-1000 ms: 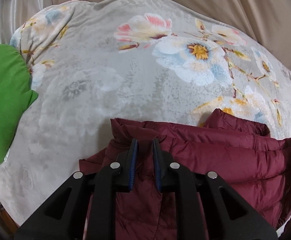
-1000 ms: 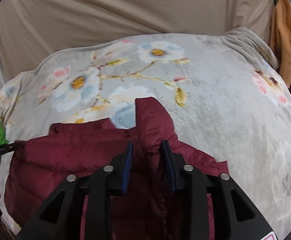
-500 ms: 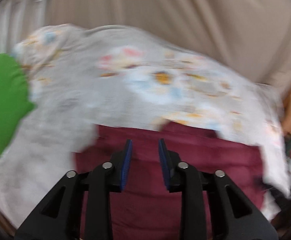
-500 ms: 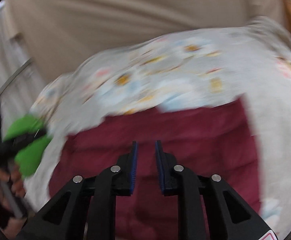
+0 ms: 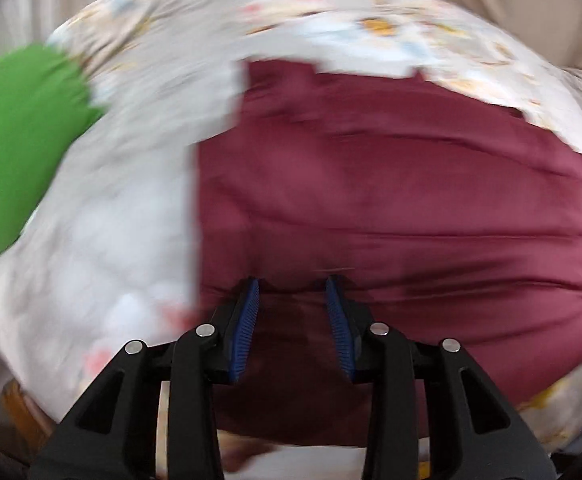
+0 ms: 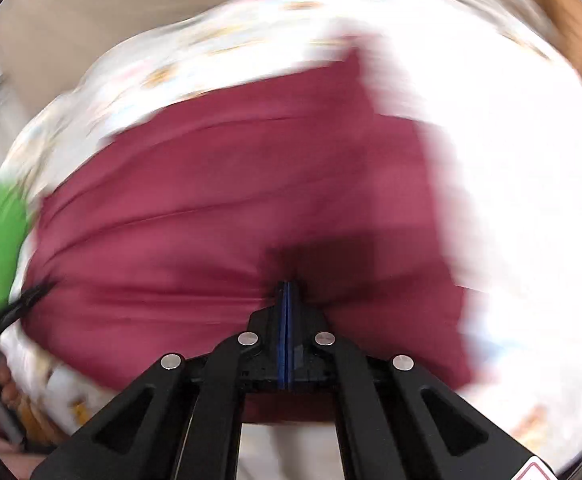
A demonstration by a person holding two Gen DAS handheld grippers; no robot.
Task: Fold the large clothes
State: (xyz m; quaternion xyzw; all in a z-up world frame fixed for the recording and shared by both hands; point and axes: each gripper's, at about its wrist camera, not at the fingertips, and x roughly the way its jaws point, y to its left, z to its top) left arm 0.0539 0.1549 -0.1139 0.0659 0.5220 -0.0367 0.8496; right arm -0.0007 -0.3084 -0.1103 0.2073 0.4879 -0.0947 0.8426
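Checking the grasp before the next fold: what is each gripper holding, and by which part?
The right gripper is shut on the maroon puffer jacket, pinching a pucker of fabric near its near edge. The left gripper is open over the jacket, holding nothing.

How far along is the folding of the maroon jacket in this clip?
Midway, apparently. The maroon quilted jacket lies as a roughly rectangular bundle on the floral blanket. The right gripper has its jaws shut at the near edge, apparently pinching fabric; the left gripper is open over it. Any final fold is left; blur hides details.
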